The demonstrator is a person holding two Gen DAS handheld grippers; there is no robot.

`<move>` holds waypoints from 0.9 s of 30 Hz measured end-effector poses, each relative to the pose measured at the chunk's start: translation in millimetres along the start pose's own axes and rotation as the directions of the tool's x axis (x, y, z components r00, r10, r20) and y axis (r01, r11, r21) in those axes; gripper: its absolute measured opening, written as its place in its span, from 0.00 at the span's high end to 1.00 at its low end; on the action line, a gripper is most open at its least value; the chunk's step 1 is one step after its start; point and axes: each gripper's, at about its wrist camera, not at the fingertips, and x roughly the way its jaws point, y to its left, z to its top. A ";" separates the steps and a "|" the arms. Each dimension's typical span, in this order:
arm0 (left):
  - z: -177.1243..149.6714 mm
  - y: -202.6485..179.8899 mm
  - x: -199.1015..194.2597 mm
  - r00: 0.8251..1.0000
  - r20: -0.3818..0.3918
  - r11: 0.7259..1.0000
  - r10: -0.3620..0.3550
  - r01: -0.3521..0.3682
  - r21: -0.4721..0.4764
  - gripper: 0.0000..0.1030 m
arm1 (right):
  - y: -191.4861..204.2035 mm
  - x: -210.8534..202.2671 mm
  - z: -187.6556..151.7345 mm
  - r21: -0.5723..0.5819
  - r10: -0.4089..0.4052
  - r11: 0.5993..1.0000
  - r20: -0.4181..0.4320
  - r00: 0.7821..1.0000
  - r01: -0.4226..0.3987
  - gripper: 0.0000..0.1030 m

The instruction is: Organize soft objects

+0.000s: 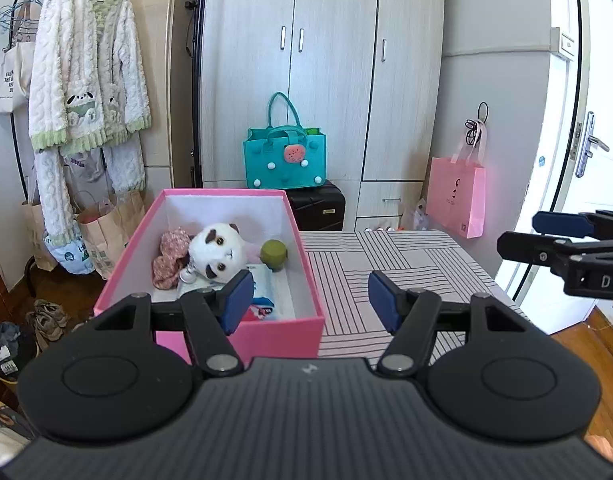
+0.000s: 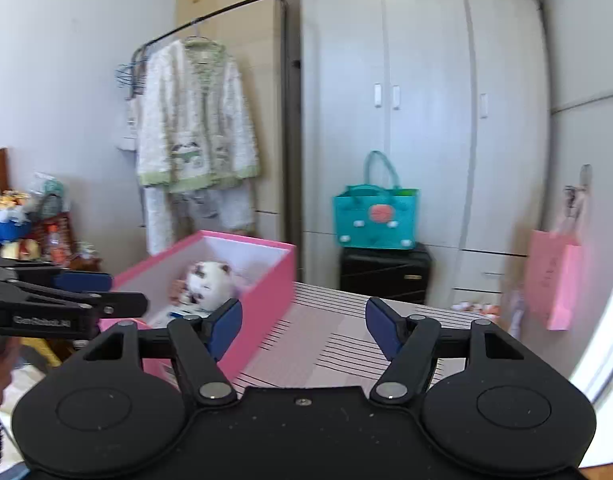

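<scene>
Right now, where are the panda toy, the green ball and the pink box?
panda toy (image 1: 217, 253): left wrist view, on its white face.
green ball (image 1: 273, 254): left wrist view, on its rounded side.
pink box (image 1: 266, 336): left wrist view, on its near outer wall.

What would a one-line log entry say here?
left gripper: open, empty | right gripper: open, empty | pink box: on striped table, holds plush panda
</scene>
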 end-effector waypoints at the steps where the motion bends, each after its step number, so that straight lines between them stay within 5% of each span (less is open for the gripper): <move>1: -2.5 -2.1 -0.6 1.000 0.001 1.000 0.001 -0.001 -0.002 0.39 | 0.4 -2.7 -4.4 -0.003 -0.028 1.000 0.004 1.000 0.028 0.28; 7: -17.2 -15.9 0.4 1.000 0.004 1.000 0.029 -0.029 -0.006 0.39 | -0.7 -9.6 -25.3 0.034 -0.105 0.994 0.010 0.994 0.104 0.21; 12: -26.7 -23.2 4.3 0.998 0.001 0.998 0.063 -0.062 -0.010 0.27 | -1.6 -8.0 -38.1 0.062 -0.148 0.987 -0.018 0.989 0.149 0.00; 18: -39.5 -27.3 6.1 0.996 0.032 0.996 0.086 -0.085 -0.023 0.00 | 1.0 -10.3 -53.9 0.087 -0.233 0.967 -0.071 0.970 0.239 0.00; 27: -48.7 -36.2 9.4 0.988 0.022 0.988 0.151 -0.152 0.033 0.00 | -1.7 -20.9 -74.0 0.105 -0.312 0.943 -0.055 0.949 0.316 0.00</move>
